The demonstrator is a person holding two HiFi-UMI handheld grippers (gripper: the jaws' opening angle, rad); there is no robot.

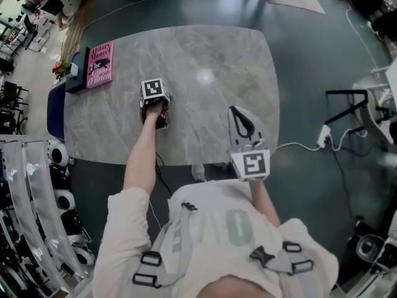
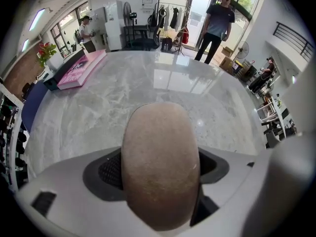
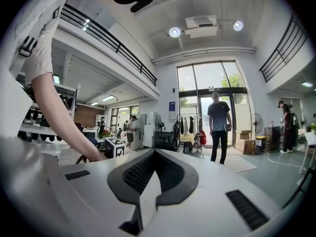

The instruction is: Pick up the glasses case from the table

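Note:
The glasses case is a tan, rounded, felt-like shell that fills the middle of the left gripper view. It sits between the jaws of my left gripper, which is shut on it and held over the grey marble table. In the head view the marker cube and the hand cover the case. My right gripper is at the table's near right edge. Its jaws are shut with nothing between them, and in the right gripper view it points level across the room.
A pink book lies at the table's far left corner, on a dark blue box; the book also shows in the left gripper view. A person stands beyond the far edge. A white cable trails on the floor to the right.

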